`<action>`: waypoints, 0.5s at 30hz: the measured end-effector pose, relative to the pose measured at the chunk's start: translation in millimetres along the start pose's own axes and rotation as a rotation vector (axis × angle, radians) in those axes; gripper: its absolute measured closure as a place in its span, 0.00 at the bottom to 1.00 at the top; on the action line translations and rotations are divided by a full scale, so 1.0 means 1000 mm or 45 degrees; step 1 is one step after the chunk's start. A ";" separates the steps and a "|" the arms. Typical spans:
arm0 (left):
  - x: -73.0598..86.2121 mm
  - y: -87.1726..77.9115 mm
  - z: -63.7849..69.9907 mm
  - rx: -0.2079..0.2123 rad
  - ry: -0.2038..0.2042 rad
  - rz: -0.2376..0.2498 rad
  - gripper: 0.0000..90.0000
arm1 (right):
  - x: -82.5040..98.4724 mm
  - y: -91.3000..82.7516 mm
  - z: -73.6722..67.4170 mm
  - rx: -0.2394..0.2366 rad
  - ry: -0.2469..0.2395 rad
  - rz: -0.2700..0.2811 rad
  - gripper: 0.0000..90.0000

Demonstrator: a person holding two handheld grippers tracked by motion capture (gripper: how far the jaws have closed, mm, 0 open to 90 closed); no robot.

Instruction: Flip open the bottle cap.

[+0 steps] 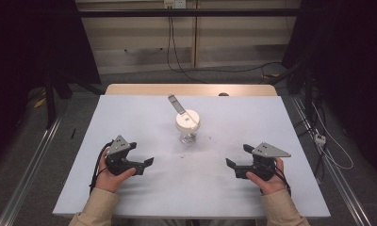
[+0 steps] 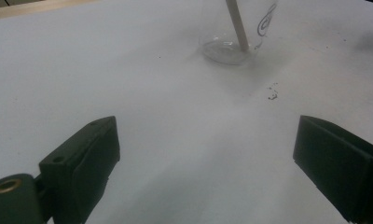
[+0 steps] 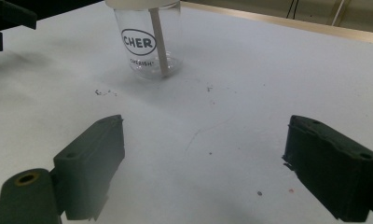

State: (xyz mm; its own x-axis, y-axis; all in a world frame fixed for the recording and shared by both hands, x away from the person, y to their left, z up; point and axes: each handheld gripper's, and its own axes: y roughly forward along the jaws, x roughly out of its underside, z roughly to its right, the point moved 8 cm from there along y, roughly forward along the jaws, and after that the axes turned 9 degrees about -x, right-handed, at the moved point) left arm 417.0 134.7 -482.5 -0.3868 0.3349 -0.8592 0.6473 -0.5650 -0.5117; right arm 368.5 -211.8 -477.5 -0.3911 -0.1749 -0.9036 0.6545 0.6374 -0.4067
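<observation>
Both tongs are open and hold nothing, so I think the reaching step is just starting. The clear cup (image 1: 187,126), with its white lid and a stick (image 1: 176,104) poking out, stands in the middle of the white table (image 1: 130,117). It is well apart from the left gripper (image 1: 148,165) and the right gripper (image 1: 231,165), between them and farther back; next, one must go forward to it.

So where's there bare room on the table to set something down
The white table top is bare left and right of the clear cup, and along the near edge between the left gripper and right gripper. Only the middle is taken, by the cup and its stick.
</observation>
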 end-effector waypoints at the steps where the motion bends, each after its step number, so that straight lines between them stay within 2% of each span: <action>1: 0.000 -0.001 0.000 0.000 -0.003 0.001 0.08 | 0.001 -0.001 0.000 0.005 0.002 -0.006 0.13; 15: 0.002 -0.010 -0.011 -0.039 -0.024 0.009 0.08 | 0.011 -0.006 0.004 0.018 0.006 -0.017 0.13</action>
State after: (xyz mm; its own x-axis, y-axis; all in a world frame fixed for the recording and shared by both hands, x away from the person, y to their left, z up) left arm 416.7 149.4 -479.3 -0.3940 0.3164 -0.8629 0.6701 -0.5438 -0.5053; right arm 362.9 -221.1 -485.3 -0.4027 -0.1796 -0.8975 0.6586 0.6241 -0.4204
